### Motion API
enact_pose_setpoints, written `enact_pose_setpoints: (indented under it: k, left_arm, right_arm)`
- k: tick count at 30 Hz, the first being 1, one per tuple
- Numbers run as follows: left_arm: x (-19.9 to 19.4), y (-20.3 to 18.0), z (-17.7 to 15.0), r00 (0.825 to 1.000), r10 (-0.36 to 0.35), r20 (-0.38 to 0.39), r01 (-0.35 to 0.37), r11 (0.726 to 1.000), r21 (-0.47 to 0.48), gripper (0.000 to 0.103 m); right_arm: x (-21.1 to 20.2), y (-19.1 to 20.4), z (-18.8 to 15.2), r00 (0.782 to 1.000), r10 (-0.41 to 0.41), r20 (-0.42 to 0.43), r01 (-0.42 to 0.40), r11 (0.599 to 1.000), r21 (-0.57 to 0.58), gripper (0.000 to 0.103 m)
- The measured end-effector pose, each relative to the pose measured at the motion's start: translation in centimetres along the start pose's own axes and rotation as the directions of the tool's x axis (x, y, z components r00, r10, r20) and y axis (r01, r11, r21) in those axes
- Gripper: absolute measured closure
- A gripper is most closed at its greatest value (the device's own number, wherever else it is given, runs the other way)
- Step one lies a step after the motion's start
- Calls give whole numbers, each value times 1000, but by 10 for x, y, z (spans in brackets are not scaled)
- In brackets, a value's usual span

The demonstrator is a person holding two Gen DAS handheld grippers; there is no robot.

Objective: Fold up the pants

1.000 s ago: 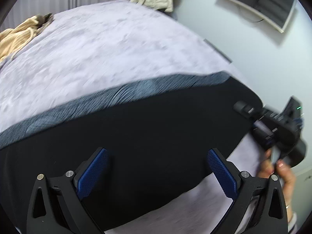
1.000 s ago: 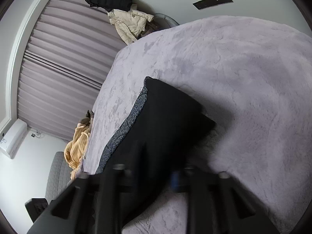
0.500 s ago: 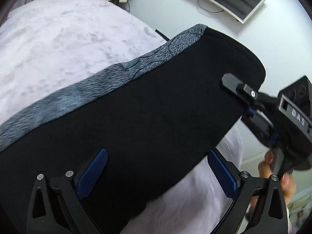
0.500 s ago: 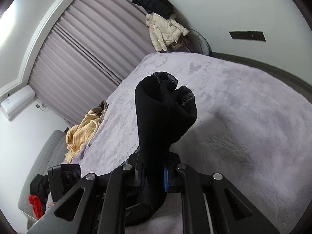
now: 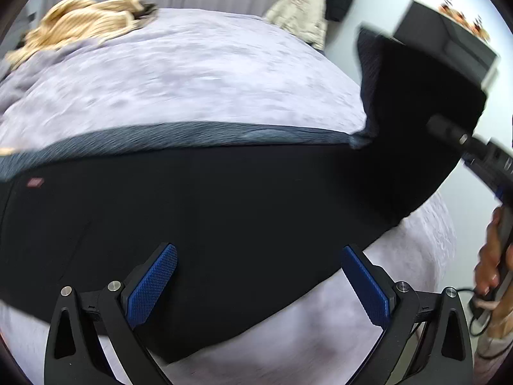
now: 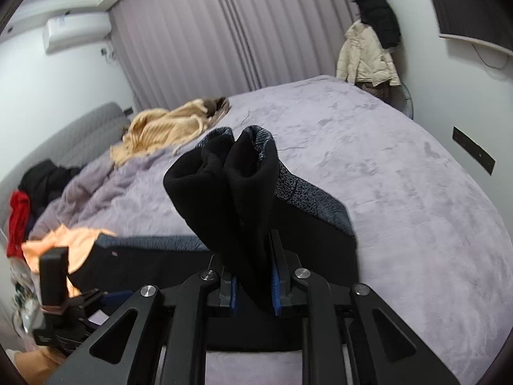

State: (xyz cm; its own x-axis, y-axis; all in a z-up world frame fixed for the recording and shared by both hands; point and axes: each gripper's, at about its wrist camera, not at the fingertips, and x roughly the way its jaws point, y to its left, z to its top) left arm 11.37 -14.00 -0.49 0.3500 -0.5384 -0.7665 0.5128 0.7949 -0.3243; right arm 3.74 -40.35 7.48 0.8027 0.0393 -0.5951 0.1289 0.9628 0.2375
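Black pants (image 5: 224,211) with a grey patterned side stripe lie across a lilac bed. My left gripper (image 5: 258,284) is open and empty, its blue pads (image 5: 150,285) hovering over the black fabric. My right gripper (image 6: 253,288) is shut on the pants' end (image 6: 231,186), which bunches up between its jaws and is lifted off the bed. In the left wrist view the right gripper (image 5: 474,150) holds that raised end (image 5: 416,102) at the far right. The left gripper's body shows in the right wrist view (image 6: 54,292) at the lower left.
A tan knitted garment (image 6: 160,128) lies at the head of the bed (image 6: 400,192). An orange garment (image 6: 64,243) and red and black clothes (image 6: 19,211) sit at the left. Jackets (image 6: 368,48) hang by the curtain. A wall-mounted screen (image 6: 471,16) is at the right.
My right gripper has raised the pants' end higher and swung it over toward the rest of the pants. My left gripper has stayed open and pulled back above the fabric.
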Motion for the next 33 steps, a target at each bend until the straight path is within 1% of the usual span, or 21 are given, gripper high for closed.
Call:
enact_pose_setpoints:
  k: [3,4,5,6,8,9,10,11,12,14,16,17,19,20,22,24,27,29,31,32,33]
  left_arm:
    - [-11,27,-11,999,33,9,-32,996,-82,0]
    - [-14,35,-14,999,40,6,-39,994,-105,0]
    - [-18,40,-17,999,47,6,-46,991,-122,0]
    - [-23,46,-20,999,51,15,-49,990,-130,0]
    - [-28,49,-22,997,67,31,-63,990,-125,0]
    - [-31,52,-21,996,76,42,-71,990,-119,0]
    - [-33,53,-19,995,82,53,-75,991,-115,0]
    - [-34,57,-19,995,82,62,-74,990,-117,0]
    - [-33,61,-14,994,80,70,-70,989,-127,0]
    - [-29,60,-5,995,48,87,-35,988,-147,0]
    - [-29,55,5,995,1,103,13,990,-141,0]
    - [-28,50,8,994,-32,106,45,991,-128,0]
    - [-23,43,14,988,-117,96,127,987,-101,0]
    - [-19,38,17,984,-159,85,167,982,-92,0]
    - [-10,26,27,970,-236,61,240,969,-65,0]
    - [4,7,40,963,-268,35,269,962,-43,0]
    - [18,-9,46,945,-325,-18,325,945,-24,2]
    - [30,-20,50,951,-306,-45,306,952,-3,13]
    - [37,-29,49,958,-278,-73,280,960,25,15]
    - [42,-31,49,959,-272,-78,276,961,31,19]
    - [45,-32,48,958,-273,-87,277,960,36,30]
  right_arm:
    - [53,56,-28,991,-69,-116,49,985,-164,76]
    - [71,71,-42,982,-100,-162,64,975,-210,75]
    - [92,86,-56,964,-162,-212,103,959,-265,75]
    - [103,98,-64,948,-228,-224,152,937,-314,73]
    - [107,120,-73,923,-342,-176,246,876,-414,71]
    - [101,128,-73,920,-363,-146,265,853,-449,67]
    - [92,132,-72,928,-348,-131,255,851,-459,62]
    - [80,135,-67,945,-302,-126,217,866,-450,52]
    - [67,132,-60,959,-252,-128,177,888,-424,45]
    - [40,119,-49,983,-128,-131,82,947,-310,42]
    - [22,94,-41,990,-26,-139,7,991,-135,42]
    - [17,75,-39,989,23,-145,-27,999,-24,42]
    - [13,33,-46,979,132,-158,-100,975,198,42]
    - [13,10,-52,970,184,-156,-128,941,313,42]
    - [17,-16,-65,962,231,-146,-146,886,441,42]
    - [21,-32,-75,956,268,-123,-172,844,509,42]
    - [34,-41,-82,946,297,-126,-177,804,568,42]
    - [43,-46,-86,937,325,-126,-187,773,606,42]
    - [48,-47,-87,934,334,-124,-190,760,621,42]
    - [50,-48,-87,935,332,-122,-189,760,622,42]
    - [53,-49,-87,936,332,-115,-191,755,627,42]
